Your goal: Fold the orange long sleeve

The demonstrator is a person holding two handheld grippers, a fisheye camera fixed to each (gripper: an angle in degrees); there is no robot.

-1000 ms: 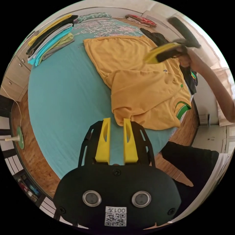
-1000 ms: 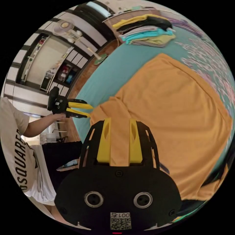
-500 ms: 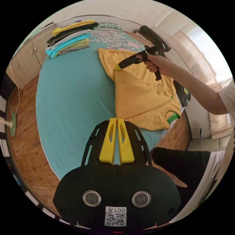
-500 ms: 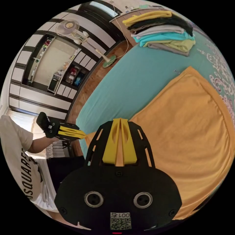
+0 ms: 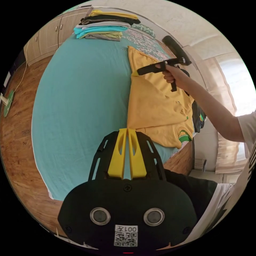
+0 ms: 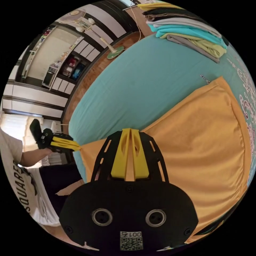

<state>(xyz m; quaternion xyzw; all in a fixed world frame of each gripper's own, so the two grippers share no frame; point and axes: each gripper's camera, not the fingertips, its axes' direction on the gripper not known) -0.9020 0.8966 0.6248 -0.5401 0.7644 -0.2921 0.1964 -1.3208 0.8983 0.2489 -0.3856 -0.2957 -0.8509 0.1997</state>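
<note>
The orange long sleeve lies on the teal bed sheet, its green-trimmed collar toward the near bed edge. My left gripper is shut on the shirt's near edge. Farther along that edge the right gripper, held by a hand, pinches the fabric. In the right gripper view, the right gripper is shut on the folded edge of the orange long sleeve. The left gripper grips the shirt's corner there, and the edge runs taut between the two.
A stack of folded clothes sits at the far end of the bed, also the stack in the right gripper view. Dark garments lie past the shirt. Wooden floor surrounds the bed; a fan base stands on it.
Both grippers went from open to shut on the shirt's edge. The sleeve side now lies folded over the body with a straight, taut edge between the grippers.
</note>
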